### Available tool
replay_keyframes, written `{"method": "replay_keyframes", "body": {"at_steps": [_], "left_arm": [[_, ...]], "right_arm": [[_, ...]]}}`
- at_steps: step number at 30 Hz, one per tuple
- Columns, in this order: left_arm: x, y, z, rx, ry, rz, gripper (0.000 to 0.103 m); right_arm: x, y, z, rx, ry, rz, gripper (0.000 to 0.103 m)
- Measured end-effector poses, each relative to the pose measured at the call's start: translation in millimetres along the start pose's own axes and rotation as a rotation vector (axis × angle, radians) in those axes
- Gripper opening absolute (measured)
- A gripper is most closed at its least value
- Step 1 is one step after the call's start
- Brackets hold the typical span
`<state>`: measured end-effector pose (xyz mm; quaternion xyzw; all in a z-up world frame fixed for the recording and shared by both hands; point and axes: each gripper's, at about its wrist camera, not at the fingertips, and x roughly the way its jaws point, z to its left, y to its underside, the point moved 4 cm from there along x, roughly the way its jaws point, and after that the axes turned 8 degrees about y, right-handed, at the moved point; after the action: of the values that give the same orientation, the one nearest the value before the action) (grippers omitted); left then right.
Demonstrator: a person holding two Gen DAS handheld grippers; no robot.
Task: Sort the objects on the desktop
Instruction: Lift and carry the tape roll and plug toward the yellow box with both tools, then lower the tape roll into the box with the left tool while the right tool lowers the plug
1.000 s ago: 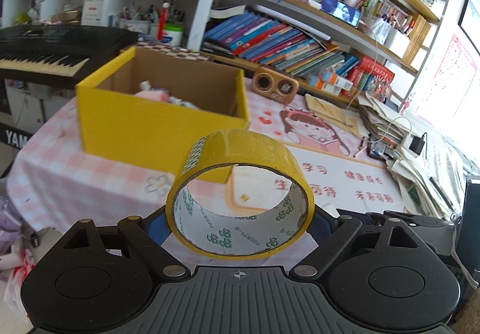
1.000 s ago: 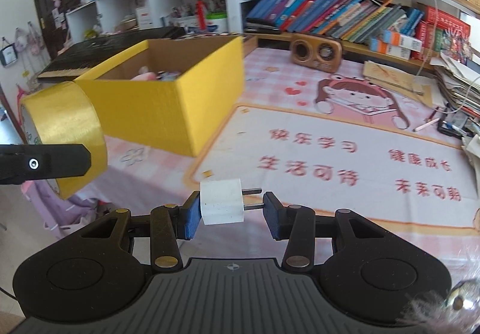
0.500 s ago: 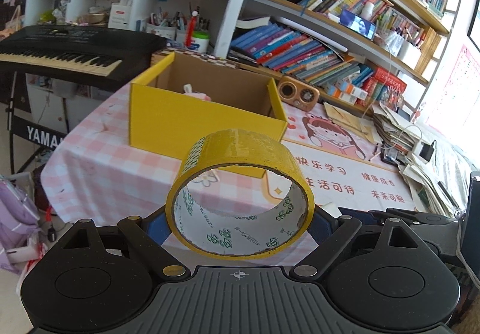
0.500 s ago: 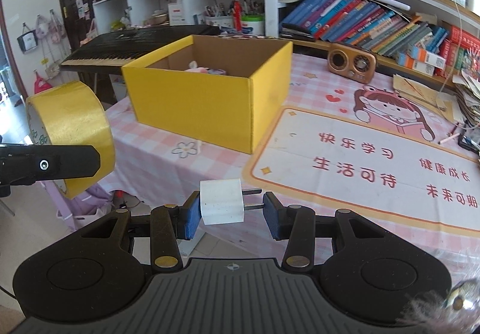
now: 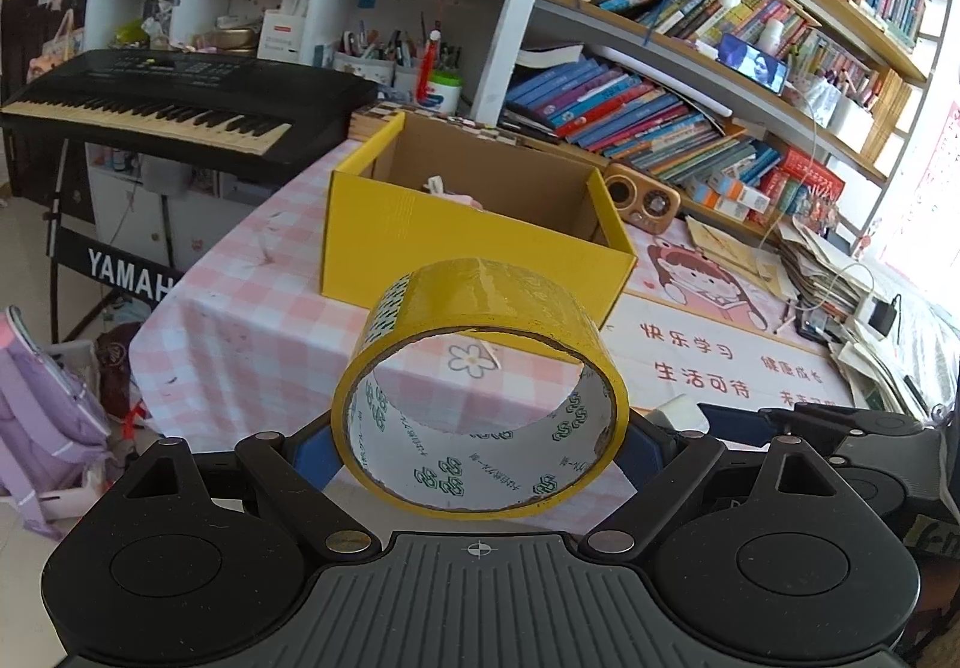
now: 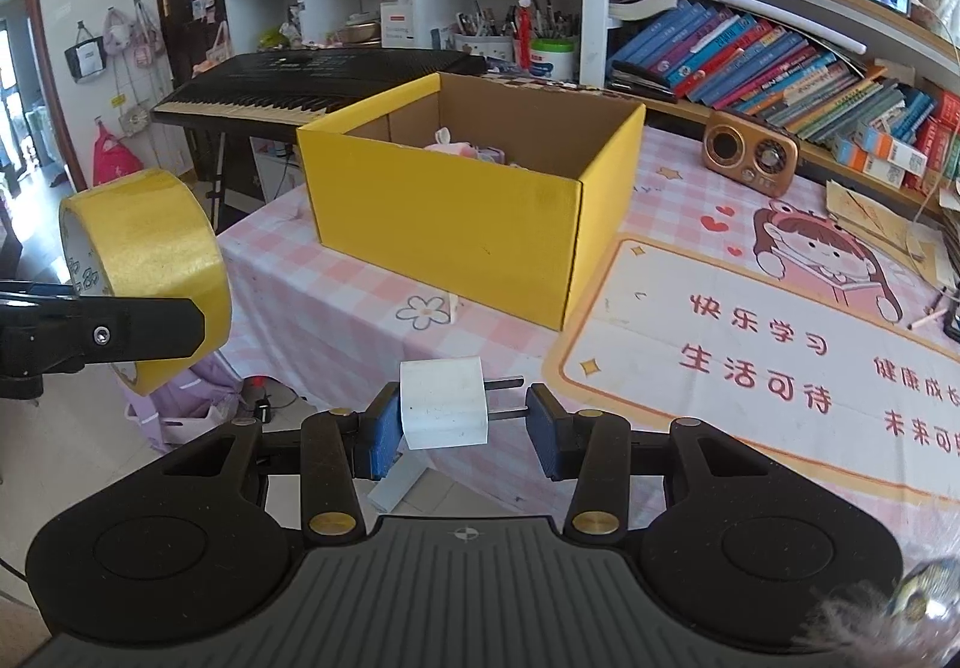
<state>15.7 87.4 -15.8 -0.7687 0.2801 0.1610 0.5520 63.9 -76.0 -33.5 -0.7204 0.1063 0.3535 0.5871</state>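
A wide roll of yellow tape sits between the blue pads of my left gripper, which is shut on it. The same tape roll shows at the left of the right wrist view. My right gripper is shut on a white plug adapter, whose two prongs point toward the right pad. Both grippers hang in front of the table's near edge. An open yellow cardboard box stands on the pink checked tablecloth, with a few small items inside; the yellow box also fills the middle of the right wrist view.
A black keyboard stands left of the table. Bookshelves run along the back. A small wooden radio sits behind the box. A printed desk mat covers the table's right half, with stacked papers at the far right. A purple bag lies on the floor.
Both grippers have pulled back from the table, so the box and the table look smaller and farther away. The tape and the adapter stay held as before.
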Motion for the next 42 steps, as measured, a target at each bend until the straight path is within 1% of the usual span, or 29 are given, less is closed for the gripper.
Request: {"method": "replay_keyframes", "body": {"at_steps": [7,11,22,27,32,35,39,42], "left_arm": [[8.3,-4.8,5.9,-0.007,-0.012,-0.001,0.091],[12.9,-13.5,9.8,-0.005,-0.024,-0.014,0.091],[45.0,-65.4,11.9,0.019,-0.035,-0.059,0.091],[65.9,-94.1,9.1,0.043,-0.049,-0.073,0.091],[89.0,-122.1,9.2,0.073,-0.073,-0.079,0.091],[105.8,-136.9,12.4,0.089,-0.086,-0.066,0.091],[134.4,-155.4,17.0,0.109,-0.083,-0.025,0.091],[161.0,-169.3,21.6,0.12,-0.084,0.024,0.091]], "right_arm": [[7.5,-10.8,-1.8,-0.005,-0.011,-0.015,0.041],[14.9,-24.2,-4.4,0.002,-0.018,-0.034,0.041],[39.6,-82.4,-24.4,0.026,-0.043,-0.113,0.041],[59.2,-107.8,-34.5,0.008,-0.058,-0.134,0.041],[84.1,-132.4,-42.5,-0.057,-0.068,-0.149,0.041],[103.0,-144.5,-44.6,-0.114,-0.064,-0.148,0.041],[136.2,-158.5,-43.2,-0.246,-0.062,-0.121,0.041],[161.2,-164.8,-39.4,-0.347,-0.082,-0.079,0.041]]}}
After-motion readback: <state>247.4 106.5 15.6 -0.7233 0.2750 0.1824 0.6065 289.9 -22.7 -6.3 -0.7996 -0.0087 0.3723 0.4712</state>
